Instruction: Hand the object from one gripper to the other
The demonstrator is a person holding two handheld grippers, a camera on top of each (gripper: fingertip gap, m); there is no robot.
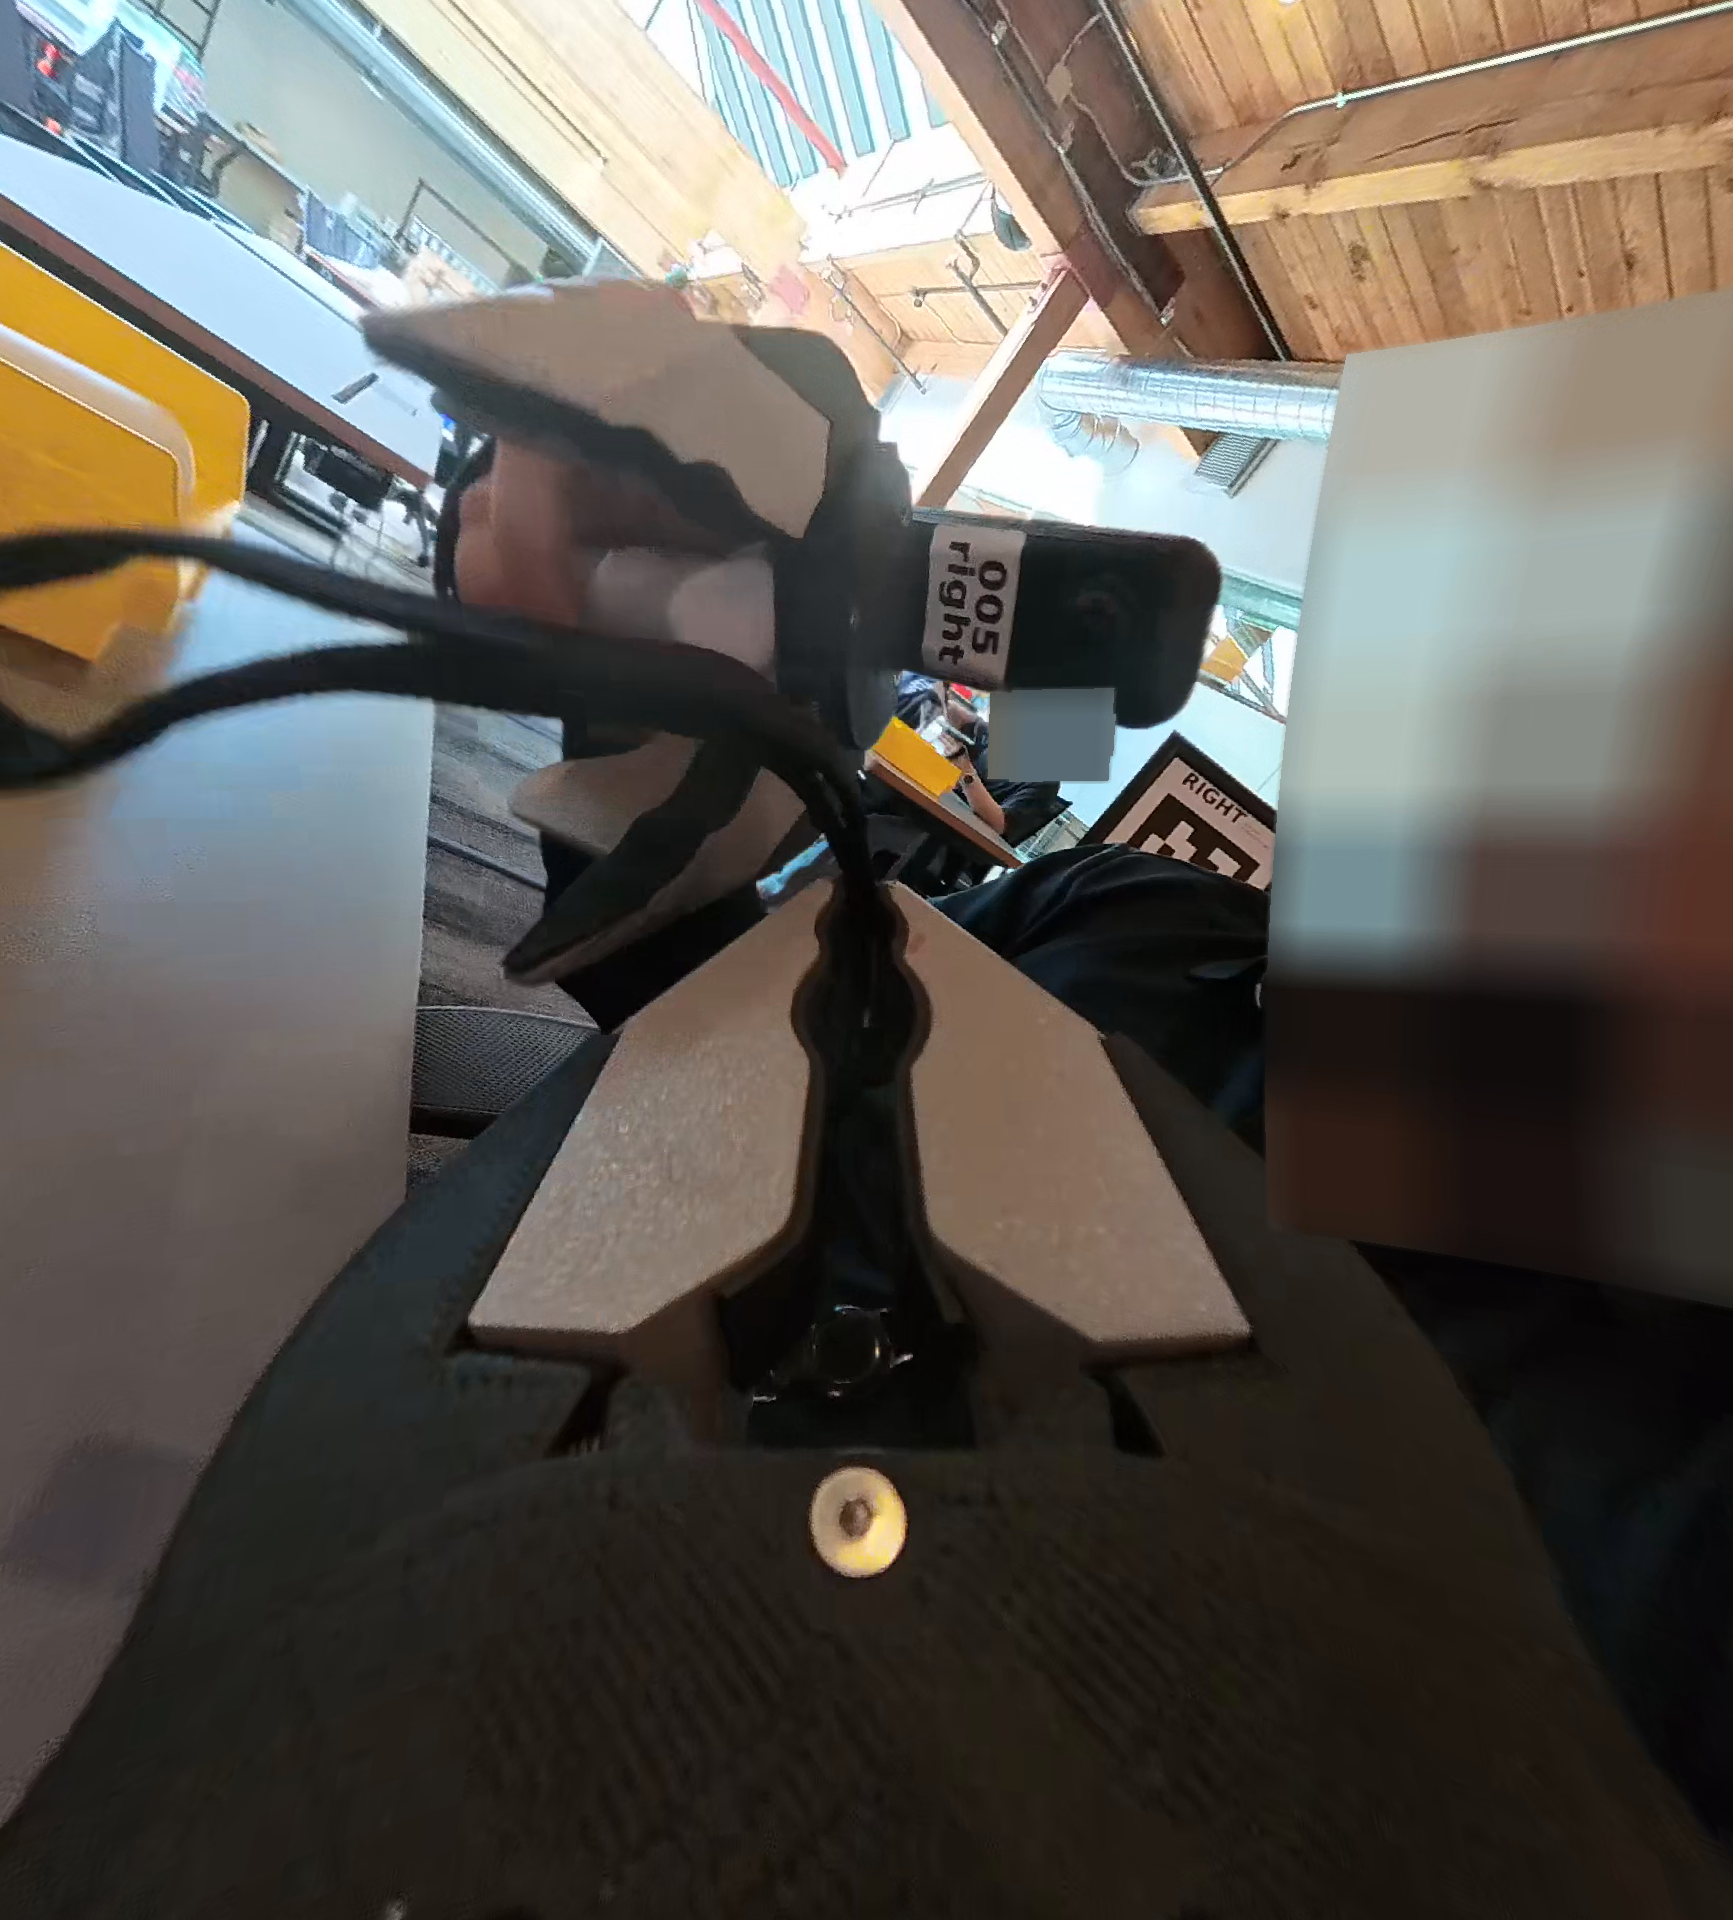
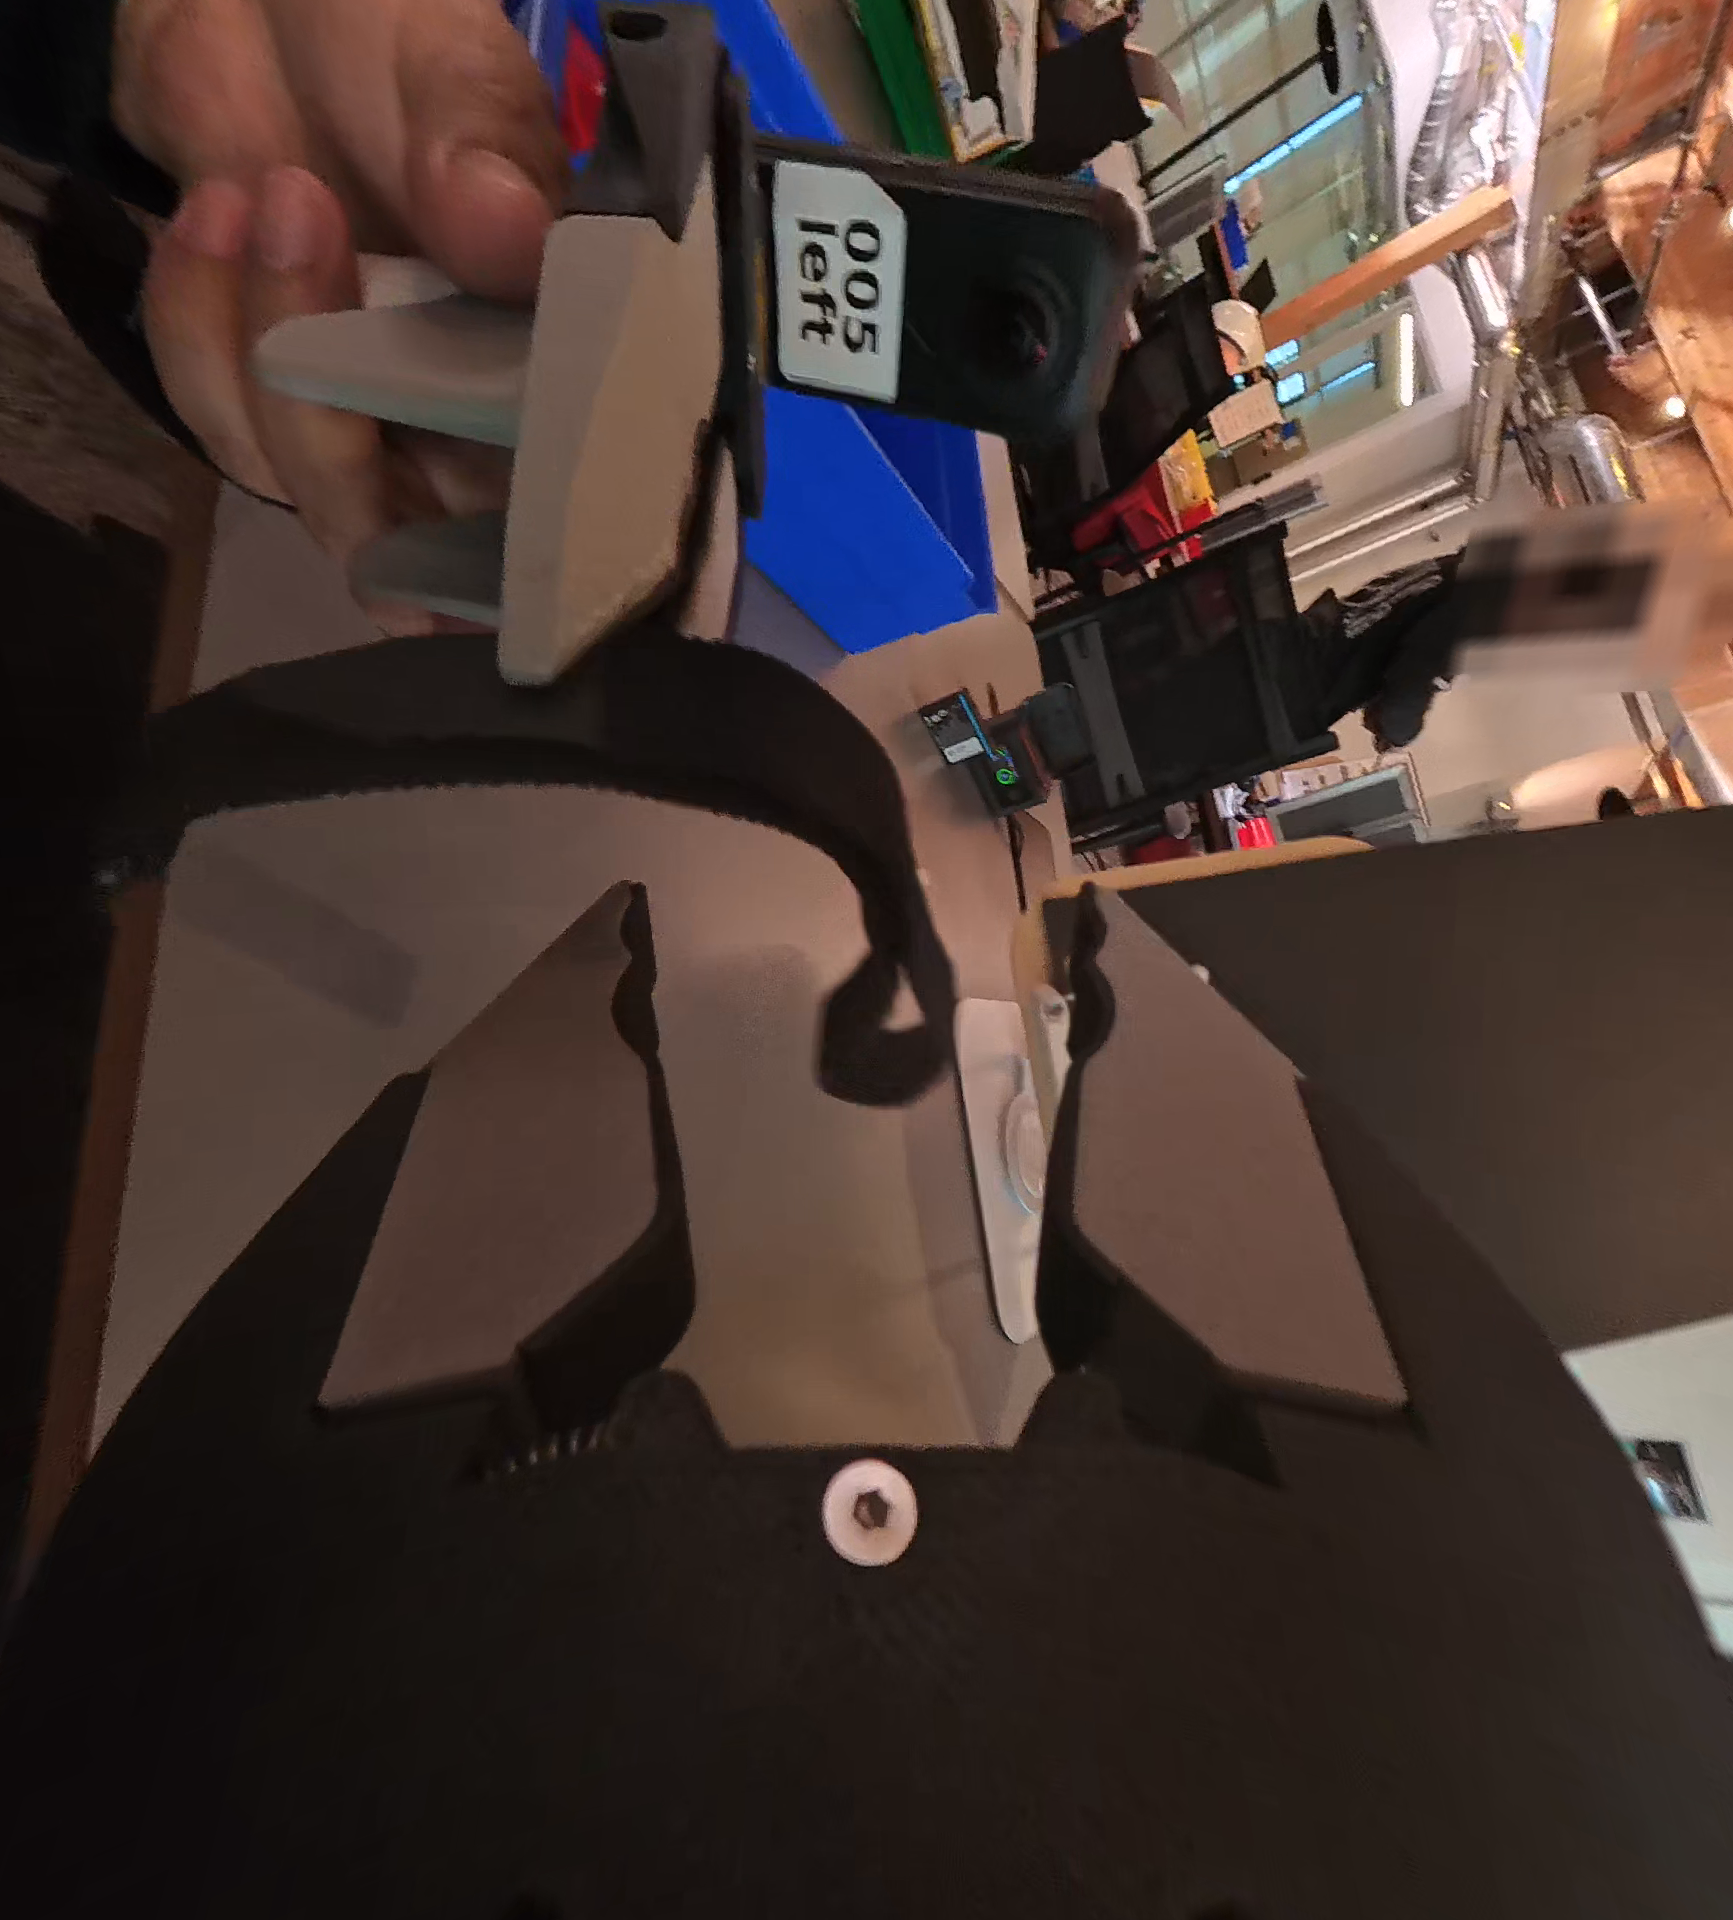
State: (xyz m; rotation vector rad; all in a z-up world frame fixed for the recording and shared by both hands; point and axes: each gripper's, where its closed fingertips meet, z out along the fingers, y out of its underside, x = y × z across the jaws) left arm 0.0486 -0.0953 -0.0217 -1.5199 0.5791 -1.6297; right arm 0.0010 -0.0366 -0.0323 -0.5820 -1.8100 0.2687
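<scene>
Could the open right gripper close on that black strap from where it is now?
Probably yes. The black strap, clamped in the left gripper, arcs over and its curled end hangs just ahead of the right gripper, whose jaws stand wide apart. Nothing blocks it, though depth is hard to judge.

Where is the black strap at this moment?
The black strap is pinched between the shut left gripper in the left wrist view. In the right wrist view its curled end dangles between the open right gripper, untouched.
</scene>
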